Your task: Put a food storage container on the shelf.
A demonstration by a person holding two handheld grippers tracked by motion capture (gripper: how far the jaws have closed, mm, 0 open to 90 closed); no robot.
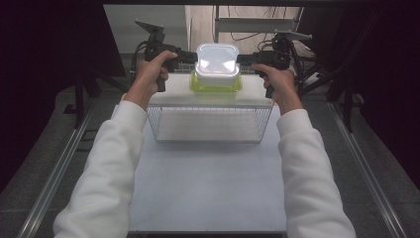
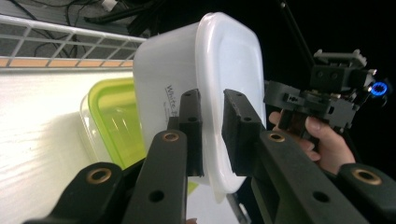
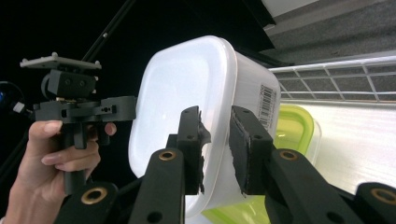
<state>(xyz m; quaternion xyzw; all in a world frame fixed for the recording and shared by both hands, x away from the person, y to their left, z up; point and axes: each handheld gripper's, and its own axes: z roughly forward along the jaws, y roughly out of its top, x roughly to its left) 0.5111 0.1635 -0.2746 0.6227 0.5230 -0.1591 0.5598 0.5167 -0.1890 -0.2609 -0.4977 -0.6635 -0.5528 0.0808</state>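
A white lidded box hangs between my two grippers, right over a clear box with a green lid. I cannot tell whether the two boxes touch. My left gripper is shut on the white box's left rim, seen close in the left gripper view, where the left gripper clamps the white box. My right gripper is shut on the opposite rim, and the right gripper view shows the right gripper pinching the white box. The green-lidded box lies flat on the shelf.
The green-lidded box rests on a white shelf board atop a wire rack. The rack stands at the far end of a white table. Dark stands and cables flank the rack on both sides.
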